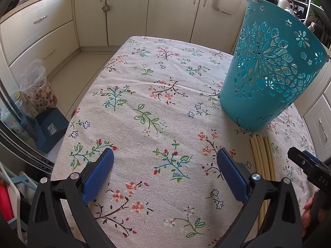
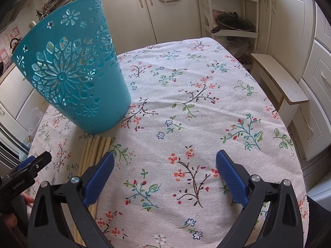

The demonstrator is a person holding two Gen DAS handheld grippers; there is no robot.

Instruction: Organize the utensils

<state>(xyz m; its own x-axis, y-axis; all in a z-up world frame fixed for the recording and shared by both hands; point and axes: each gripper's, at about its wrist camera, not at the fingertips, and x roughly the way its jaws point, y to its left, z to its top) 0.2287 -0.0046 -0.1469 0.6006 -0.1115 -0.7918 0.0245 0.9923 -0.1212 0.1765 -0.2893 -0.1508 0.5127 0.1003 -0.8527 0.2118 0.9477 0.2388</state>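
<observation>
Nothing is picked up yet, so the job looks like it is just starting. The left tongs and the right tongs both hang wide apart over the flowery worktop, grasping nothing. The pale chopsticks lie flat between them, tips touching the blue basket. Through its holes I see something pale inside, maybe a stick. Next, I think one pair must close on a chopstick and drop it in.

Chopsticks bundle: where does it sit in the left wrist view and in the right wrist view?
Left wrist view: chopsticks lie lower right, just beyond the right finger of the left gripper.
Right wrist view: chopsticks lie lower left, partly under the left finger of the right gripper.
Shared landmark: the teal basket stands right behind their far ends.
</observation>
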